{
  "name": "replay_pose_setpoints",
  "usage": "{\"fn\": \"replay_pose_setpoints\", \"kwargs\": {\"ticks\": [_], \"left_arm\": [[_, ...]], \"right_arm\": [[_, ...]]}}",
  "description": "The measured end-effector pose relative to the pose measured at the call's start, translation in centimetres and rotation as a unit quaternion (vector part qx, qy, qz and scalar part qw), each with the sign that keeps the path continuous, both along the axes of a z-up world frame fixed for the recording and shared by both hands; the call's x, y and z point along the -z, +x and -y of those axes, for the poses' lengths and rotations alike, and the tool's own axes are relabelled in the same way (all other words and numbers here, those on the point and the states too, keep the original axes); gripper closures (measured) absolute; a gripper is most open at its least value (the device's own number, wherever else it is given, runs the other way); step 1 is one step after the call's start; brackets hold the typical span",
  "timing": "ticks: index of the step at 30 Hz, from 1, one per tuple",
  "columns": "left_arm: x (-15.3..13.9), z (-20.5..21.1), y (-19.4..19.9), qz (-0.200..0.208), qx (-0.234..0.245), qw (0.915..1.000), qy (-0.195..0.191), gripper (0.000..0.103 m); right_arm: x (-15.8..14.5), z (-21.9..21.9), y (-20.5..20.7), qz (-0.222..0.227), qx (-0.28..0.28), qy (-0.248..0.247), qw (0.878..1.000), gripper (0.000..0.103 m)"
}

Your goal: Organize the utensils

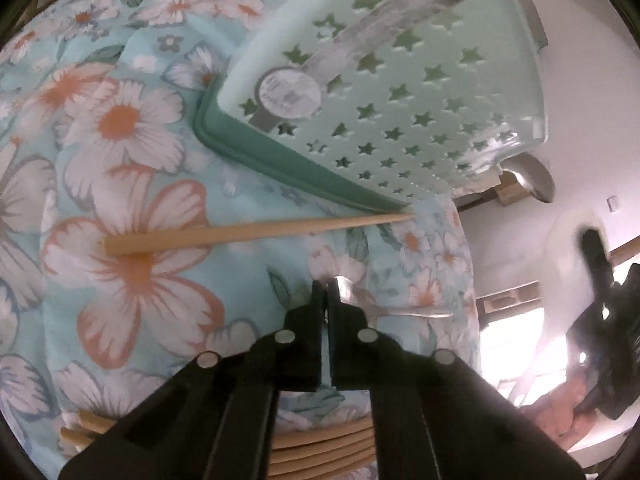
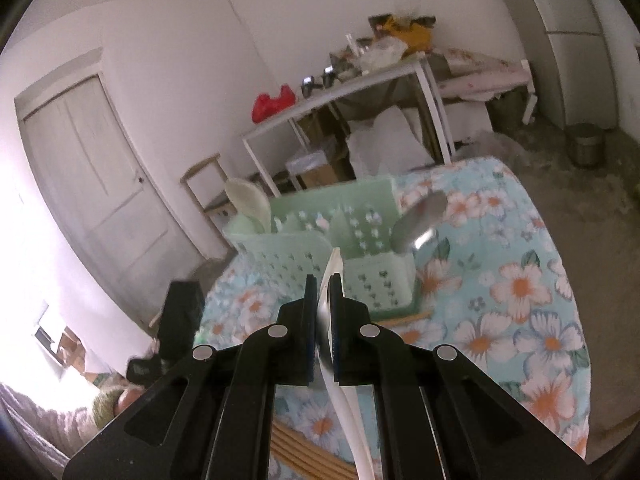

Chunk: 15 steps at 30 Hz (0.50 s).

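Note:
My left gripper (image 1: 326, 286) is shut on a metal spoon (image 1: 348, 290), low over the floral cloth, just in front of the pale green star-holed utensil basket (image 1: 400, 80) on its darker green tray (image 1: 280, 160). One wooden chopstick (image 1: 256, 232) lies on the cloth, its tip at the tray. My right gripper (image 2: 324, 280) is shut on a white plastic spoon (image 2: 334, 276), held above the cloth short of the basket (image 2: 320, 248). A white spoon (image 2: 246, 200) and a metal spoon (image 2: 420, 220) stand in the basket.
Several chopsticks (image 1: 320, 452) lie under my left gripper and show in the right view (image 2: 304, 456). The floral cloth (image 2: 520, 300) covers the table. A white shelf table (image 2: 360, 92), a door (image 2: 88, 168) and a bin (image 2: 586, 144) are beyond.

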<state>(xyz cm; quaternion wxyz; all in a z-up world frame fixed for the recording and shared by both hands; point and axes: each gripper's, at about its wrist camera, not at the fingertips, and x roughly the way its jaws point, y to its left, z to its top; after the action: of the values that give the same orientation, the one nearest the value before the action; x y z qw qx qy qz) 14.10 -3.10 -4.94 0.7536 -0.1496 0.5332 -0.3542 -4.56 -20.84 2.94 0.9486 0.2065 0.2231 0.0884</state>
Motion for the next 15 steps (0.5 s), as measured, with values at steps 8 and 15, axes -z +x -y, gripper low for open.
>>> {"fn": "replay_pose_setpoints", "kwargs": {"ticks": [8, 15], "left_arm": [[-4.4, -1.4, -2.3, 0.105, -0.029, 0.9936, 0.030, 0.102], [-9.5, -2.9, -5.6, 0.234, -0.020, 0.9708, 0.048, 0.102]], "right_arm": [[0.5, 0.4, -0.3, 0.049, -0.006, 0.029, 0.998, 0.098], [1.3, 0.7, -1.2, 0.030, 0.005, 0.034, 0.999, 0.098]]}}
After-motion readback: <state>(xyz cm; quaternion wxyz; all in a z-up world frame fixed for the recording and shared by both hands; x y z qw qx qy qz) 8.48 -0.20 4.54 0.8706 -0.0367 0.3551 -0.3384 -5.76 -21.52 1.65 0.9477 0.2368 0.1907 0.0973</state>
